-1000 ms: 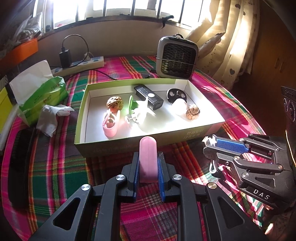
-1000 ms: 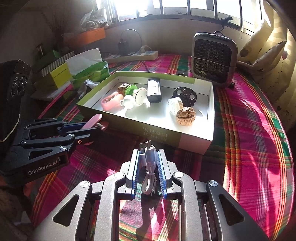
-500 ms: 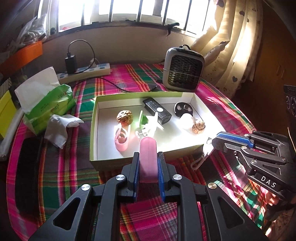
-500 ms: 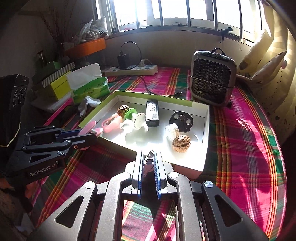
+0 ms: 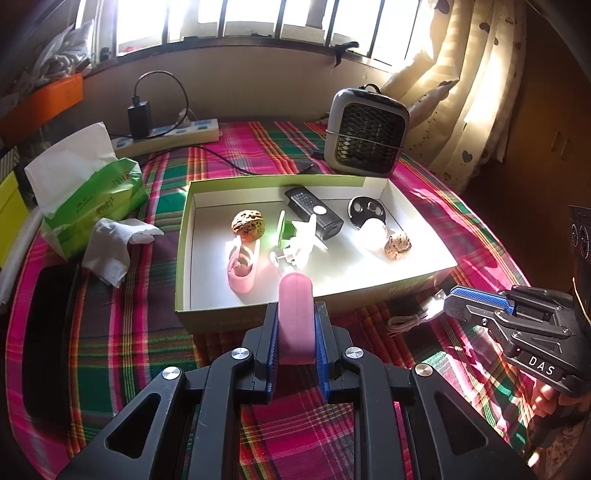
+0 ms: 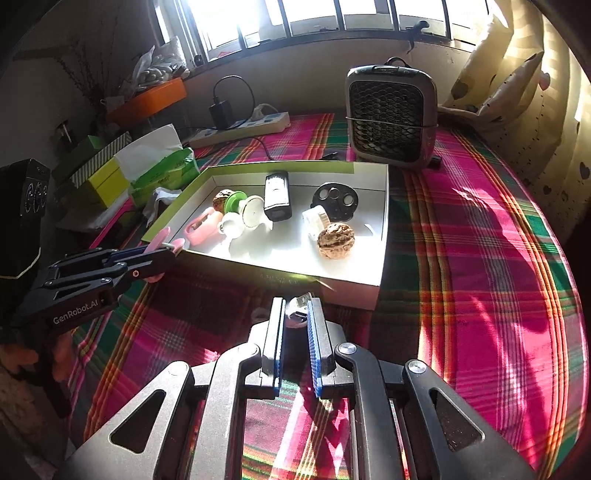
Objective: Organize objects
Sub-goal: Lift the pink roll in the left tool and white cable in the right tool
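Pink silicone piece (image 5: 295, 314) stands upright between the pads of your left gripper (image 5: 295, 332), clamped, just short of the near wall of the box (image 5: 417, 286). Your right gripper (image 6: 295, 321) is clenched on a white USB cable (image 5: 413, 319); in the left wrist view its plug pokes out past the fingertips and the rest of the cable hangs in a loop towards the cloth, at about 4 o'clock from the box's near right corner. Both tools pitch downward at a moderate angle, the left one facing the box's near wall, the right one off its near right corner.

Inside the box you have two walnuts (image 5: 248, 226) (image 5: 397, 244), one black remote-like device (image 5: 314, 211), one black round disc (image 5: 366, 211), one pink clip-like item (image 5: 242, 271), one green-and-white plastic piece (image 5: 295, 236) and one white round object (image 5: 373, 232).

The box sits on a plaid cloth (image 5: 110, 332) of pink, green and red, lit by strong sun from the barred window (image 5: 236, 14) at 12 o'clock. One small fan heater (image 5: 365, 131) stands at 1 o'clock of the box, one power strip (image 5: 173, 134) with a black charger plugged in at 11 o'clock, one green tissue pack (image 5: 92, 199) and one crumpled tissue (image 5: 114, 247) at 9 o'clock. Curtains (image 5: 461, 92) hang at 2 o'clock.
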A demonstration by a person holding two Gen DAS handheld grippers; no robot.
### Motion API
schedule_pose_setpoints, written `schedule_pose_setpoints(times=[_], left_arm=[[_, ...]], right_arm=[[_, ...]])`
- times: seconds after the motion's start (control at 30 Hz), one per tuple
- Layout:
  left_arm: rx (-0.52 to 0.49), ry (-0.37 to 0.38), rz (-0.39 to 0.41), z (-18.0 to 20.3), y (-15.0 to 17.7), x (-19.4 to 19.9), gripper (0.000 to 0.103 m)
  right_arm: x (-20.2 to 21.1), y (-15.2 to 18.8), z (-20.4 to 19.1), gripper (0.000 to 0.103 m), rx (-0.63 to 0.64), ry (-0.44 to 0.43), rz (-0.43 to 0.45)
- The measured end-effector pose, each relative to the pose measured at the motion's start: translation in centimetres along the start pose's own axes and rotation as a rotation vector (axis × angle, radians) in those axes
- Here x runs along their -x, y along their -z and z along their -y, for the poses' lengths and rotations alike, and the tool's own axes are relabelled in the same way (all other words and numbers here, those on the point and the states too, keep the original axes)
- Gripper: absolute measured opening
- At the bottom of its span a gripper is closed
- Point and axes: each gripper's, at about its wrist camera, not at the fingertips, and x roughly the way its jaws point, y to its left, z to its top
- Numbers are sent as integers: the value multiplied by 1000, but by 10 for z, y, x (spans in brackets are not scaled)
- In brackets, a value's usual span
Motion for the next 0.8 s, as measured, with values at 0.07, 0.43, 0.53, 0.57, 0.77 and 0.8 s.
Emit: schedule_pose_setpoints(times=[0.07,0.43,0.53,0.57,0.77,0.8], left_arm=[[1,1,0,0,1,0,15],[1,8,-2,0,2,1,15],[2,8,-8,0,3,0,15],[1,8,-10,0,4,0,15],[5,11,-15,1,5,-2,15],[5,11,-14,1,5,-2,15]], right_arm=[[-1,2,1,12,-3,-2,-8],[-15,7,-4,44,49,-38,-23],[-23,7,-4,44,72,-43,-43],[-27,7,-5,44,83,-45,-54],[-33,10,-17,44,187,-18,-71],[-34,11,-19,44,197,-7,-70]])
